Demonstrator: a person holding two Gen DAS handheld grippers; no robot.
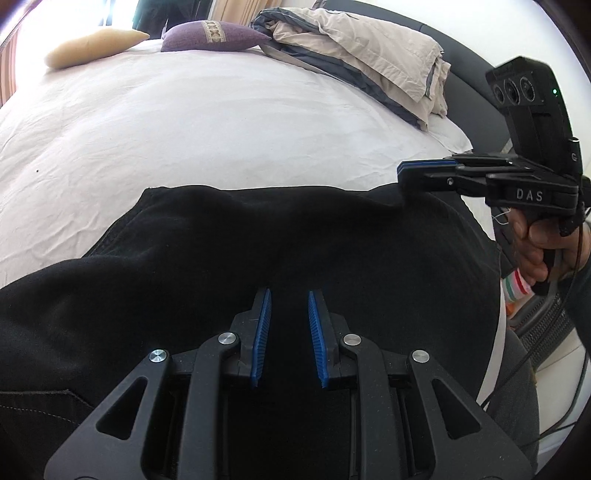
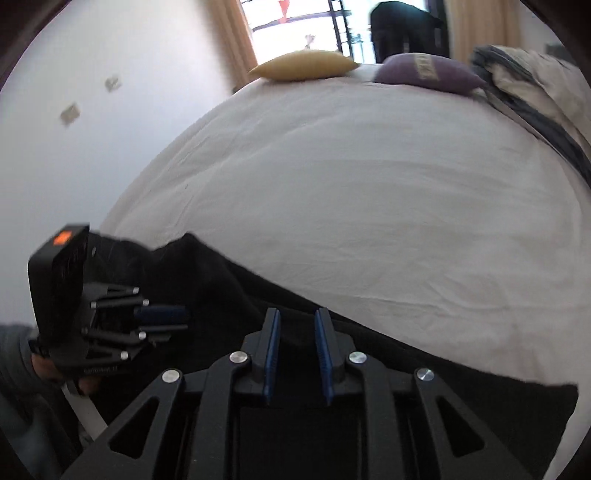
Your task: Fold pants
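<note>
Black pants (image 1: pixel 258 236) lie on the near part of a white bed sheet (image 1: pixel 184 129), folded over with a straight far edge. They also show in the right wrist view (image 2: pixel 229 295). My left gripper (image 1: pixel 290 295) is open and empty, hovering low over the black cloth. My right gripper (image 2: pixel 297 314) is open, its fingers over the pants' edge by the sheet (image 2: pixel 369 203). In the left wrist view the right gripper (image 1: pixel 402 173) sits above the pants' right far corner. In the right wrist view the left gripper (image 2: pixel 183 317) is at the left.
A yellow pillow (image 1: pixel 96 46) and a purple pillow (image 1: pixel 214 35) lie at the far end of the bed. A bundled beige and grey duvet (image 1: pixel 369 55) lies at the far right. A dark headboard (image 1: pixel 476 99) stands right of it.
</note>
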